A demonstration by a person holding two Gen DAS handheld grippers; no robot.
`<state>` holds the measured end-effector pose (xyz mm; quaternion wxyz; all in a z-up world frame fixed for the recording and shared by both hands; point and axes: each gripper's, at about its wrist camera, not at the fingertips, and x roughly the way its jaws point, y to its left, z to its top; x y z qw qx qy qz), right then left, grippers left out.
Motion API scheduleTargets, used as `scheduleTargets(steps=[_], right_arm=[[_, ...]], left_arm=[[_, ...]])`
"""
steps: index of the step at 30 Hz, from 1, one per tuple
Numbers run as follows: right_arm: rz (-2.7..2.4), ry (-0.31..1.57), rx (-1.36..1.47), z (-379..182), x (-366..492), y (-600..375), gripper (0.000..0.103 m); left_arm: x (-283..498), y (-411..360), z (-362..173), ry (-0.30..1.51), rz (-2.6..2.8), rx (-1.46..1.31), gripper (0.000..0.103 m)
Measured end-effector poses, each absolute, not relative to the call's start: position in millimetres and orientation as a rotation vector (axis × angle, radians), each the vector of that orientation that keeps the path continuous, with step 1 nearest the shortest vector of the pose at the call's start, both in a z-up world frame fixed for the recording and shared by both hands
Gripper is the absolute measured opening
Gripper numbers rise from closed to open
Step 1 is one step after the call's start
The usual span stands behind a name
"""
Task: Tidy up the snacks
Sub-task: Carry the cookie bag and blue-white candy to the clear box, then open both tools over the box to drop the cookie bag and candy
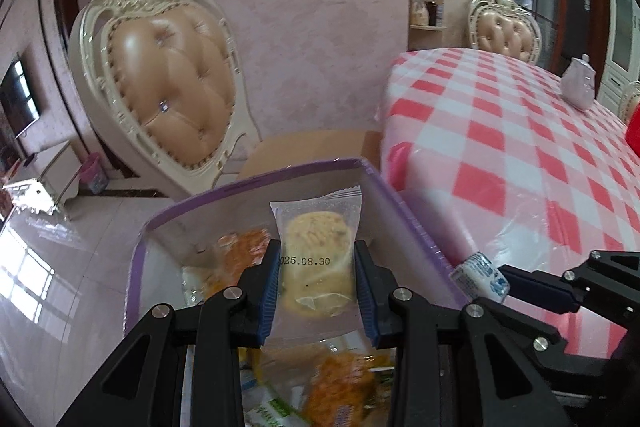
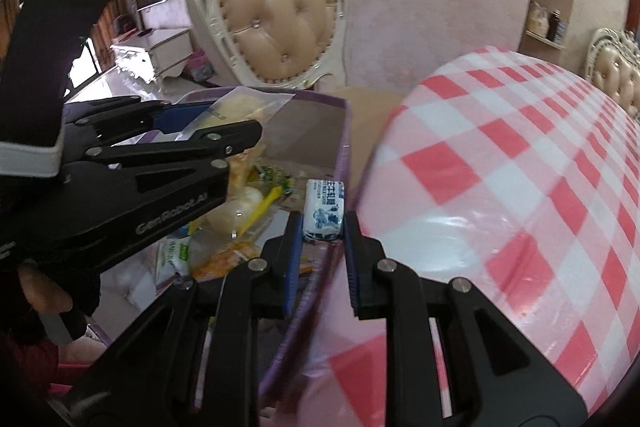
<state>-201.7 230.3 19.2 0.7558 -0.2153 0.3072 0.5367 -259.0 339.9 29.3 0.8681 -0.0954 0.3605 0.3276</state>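
Evidently both tools are loaded and poised over the same container. The left gripper (image 1: 316, 267) has its blue pads pinched on a round pale biscuit sealed in a clear date-stamped wrapper (image 1: 316, 247), held upright above the translucent storage box with a purple rim (image 1: 256, 173). The right gripper (image 2: 322, 227) is clamped on a small white candy with a blue printed wrapper (image 2: 323, 209), carried just at the box's near rim, on the side next to the table covered in a pink-and-white checked plastic cloth (image 2: 520, 187).

The box sits lower than the tabletop, beside its edge; what it rests on is hidden. Inside it lie several packets already: orange crinkly ones (image 1: 340, 383), a green-and-white sachet (image 2: 176, 255) and a yellow-tipped wrapper (image 2: 264, 203), loosely heaped.

My guess is that each snack is gripped by its middle so it hangs straight and will fall cleanly once the jaws part. The biscuit looks well inside the box walls; the candy is nearer the rim, so it may want moving inward before release, or it could bounce off onto the floor. A cream carved chair with tufted tan leather (image 1: 168, 75) stands just behind.
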Motion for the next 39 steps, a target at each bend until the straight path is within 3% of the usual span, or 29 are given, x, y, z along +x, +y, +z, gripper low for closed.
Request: scheduleTargets(steps=[21,24,25,26,28,29,30,39], right_arm=[[1.250,0.680,-0.624,-0.2,-246.4,269.1,0.024],[1.249,0.685,-0.618,0.3,-244.9,269.4,0.024],[1.247,0.686,-0.617,0.0,-244.1,269.9,0.025],[1.241,0.688,-0.619,-0.5,-244.0,269.8,0.032],[1.234,0.688,-0.623,-0.9,-244.4,270.7,0.055],[1.231,0.674,-0.624,0.6,-246.0,270.3,0.070],[1.230,0.663,-0.624,2.7,-247.6,268.2,0.075],[1.231,0.683,-0.629,1.8,-248.0,269.1,0.085]], left_arm=[[-299.7,383.8,2.0,0.802,0.786,-0.320,0.036],[-305.3,389.1,1.8,0.780,0.790,-0.356,0.039],[-305.8,389.9,3.3,0.767,0.786,-0.353,0.047],[-306.8,390.4,4.6,0.758,0.788,-0.349,0.065],[-310.2,392.0,8.7,0.735,0.811,-0.348,0.084],[-311.8,392.3,10.6,0.719,0.810,-0.348,0.084],[-314.1,392.4,13.8,0.701,0.813,-0.345,0.085],[-329.4,388.4,32.8,0.695,0.947,-0.344,0.088]])
